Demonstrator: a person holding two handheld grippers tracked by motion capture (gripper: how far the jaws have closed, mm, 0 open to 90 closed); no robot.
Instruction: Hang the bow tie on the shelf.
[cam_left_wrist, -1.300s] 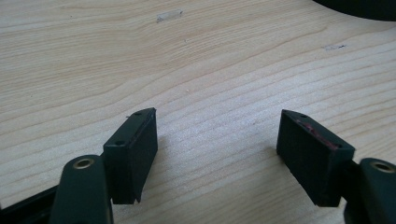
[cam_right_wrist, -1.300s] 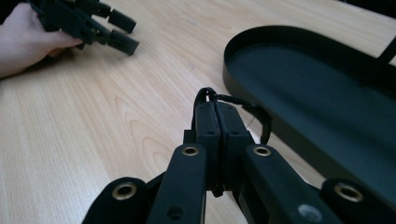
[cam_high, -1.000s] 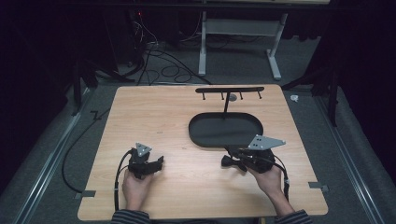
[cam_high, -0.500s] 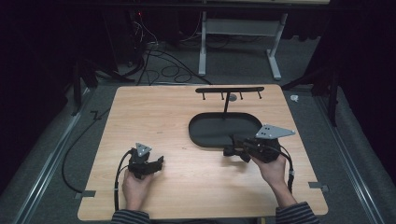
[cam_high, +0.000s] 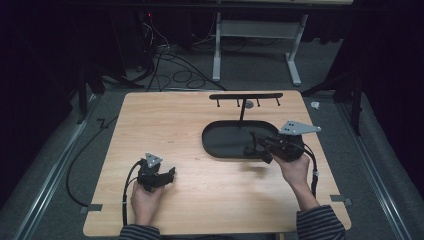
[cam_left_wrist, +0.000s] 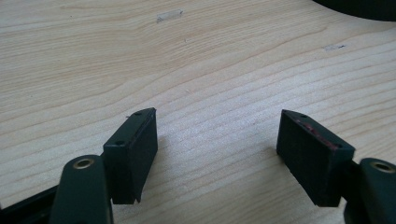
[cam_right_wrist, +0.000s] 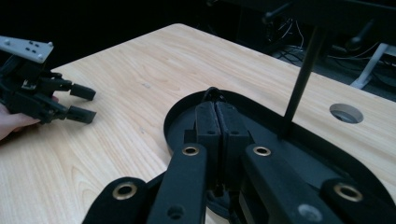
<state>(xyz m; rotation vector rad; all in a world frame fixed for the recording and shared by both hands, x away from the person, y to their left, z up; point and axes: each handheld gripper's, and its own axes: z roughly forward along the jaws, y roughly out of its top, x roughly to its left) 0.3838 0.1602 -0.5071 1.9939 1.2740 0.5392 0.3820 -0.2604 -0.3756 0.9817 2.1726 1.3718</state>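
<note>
Black oval tray (cam_high: 225, 145) on pale wood table (cam_high: 165, 125), right jaws pressed together, left jaws wide, dark room

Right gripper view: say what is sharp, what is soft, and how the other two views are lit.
Right gripper view: near jaws soft, table sharp, background dark. Left gripper view: evenly bright, wood grain crisp, soft shadows under the pads. High view: table lit, surroundings nearly black.

No text, label, brand, number or sign can be read anywhere in these views. Nothing legible is carried by the light wooden tabletop (cam_high: 200, 130), the black oval tray (cam_high: 225, 142) or the grey three-cornered plates on the grippers. A small pale strip of tape (cam_left_wrist: 169, 15) is seen on the wood, but no writing can be made out on it.
</note>
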